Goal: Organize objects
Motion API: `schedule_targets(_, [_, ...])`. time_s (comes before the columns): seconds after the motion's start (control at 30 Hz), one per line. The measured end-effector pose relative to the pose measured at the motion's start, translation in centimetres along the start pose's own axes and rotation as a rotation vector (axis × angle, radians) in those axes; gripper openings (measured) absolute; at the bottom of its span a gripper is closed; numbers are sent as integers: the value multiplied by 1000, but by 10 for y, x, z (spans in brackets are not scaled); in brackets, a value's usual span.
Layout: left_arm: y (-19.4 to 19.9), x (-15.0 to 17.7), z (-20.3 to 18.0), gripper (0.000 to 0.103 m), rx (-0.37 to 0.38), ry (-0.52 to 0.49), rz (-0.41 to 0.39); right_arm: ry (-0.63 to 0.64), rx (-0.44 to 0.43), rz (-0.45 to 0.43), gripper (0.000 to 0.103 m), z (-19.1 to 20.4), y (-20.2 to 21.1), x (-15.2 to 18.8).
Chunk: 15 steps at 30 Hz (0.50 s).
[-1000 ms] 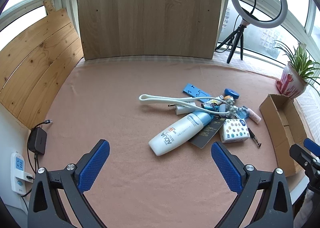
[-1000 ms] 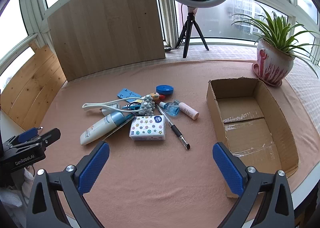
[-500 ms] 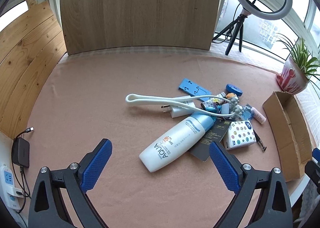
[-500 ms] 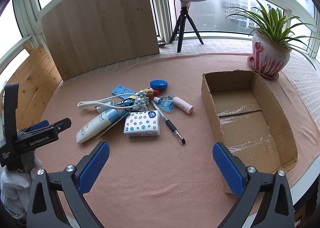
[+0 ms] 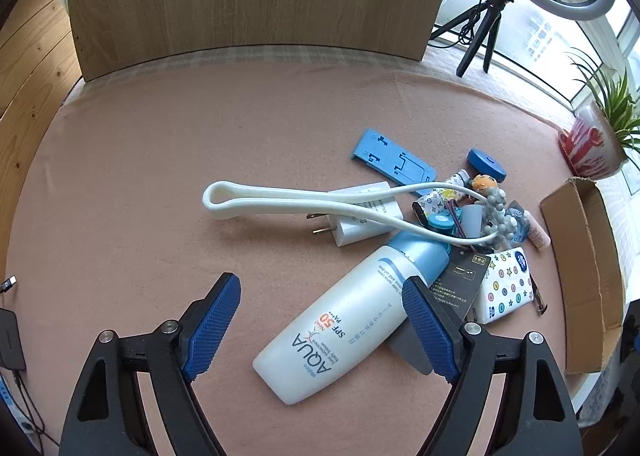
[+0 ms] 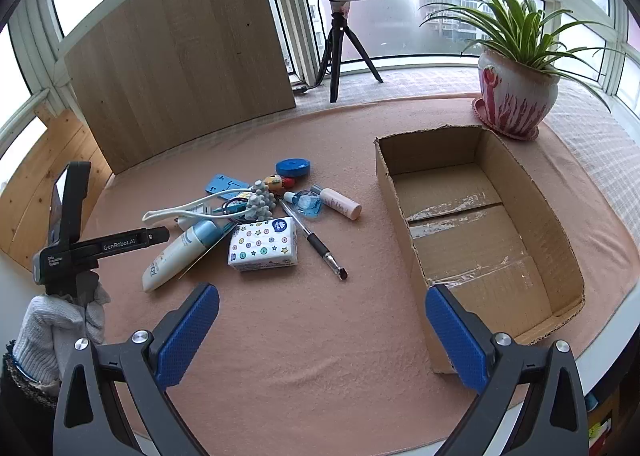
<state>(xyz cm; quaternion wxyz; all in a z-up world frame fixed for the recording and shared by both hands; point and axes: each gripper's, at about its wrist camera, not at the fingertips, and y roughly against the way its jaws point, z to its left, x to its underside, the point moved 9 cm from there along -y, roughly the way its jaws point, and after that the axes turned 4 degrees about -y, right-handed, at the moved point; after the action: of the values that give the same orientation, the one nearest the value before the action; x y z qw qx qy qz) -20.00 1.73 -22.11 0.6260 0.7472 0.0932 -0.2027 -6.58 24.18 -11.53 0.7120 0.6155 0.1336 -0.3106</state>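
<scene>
Bare pink cloth [image 6: 320, 336] beside cardboard box [image 6: 496, 240]

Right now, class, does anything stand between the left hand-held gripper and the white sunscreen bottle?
Nothing visible does. The left hand-held gripper, its jaws just closing but still apart, hangs over the sunscreen bottle with bare cloth in front. The white looped strap lies farther back, over the capped end.
</scene>
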Motion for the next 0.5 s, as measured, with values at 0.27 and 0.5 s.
schedule_targets(0.27, [-21,8,-2,77,108,56,44,-22,14,8,102,-9,-2,4])
schedule_targets(0.5, [-25,30,-21,70,145,16,61,-9,9,21,102,-7,-7,5])
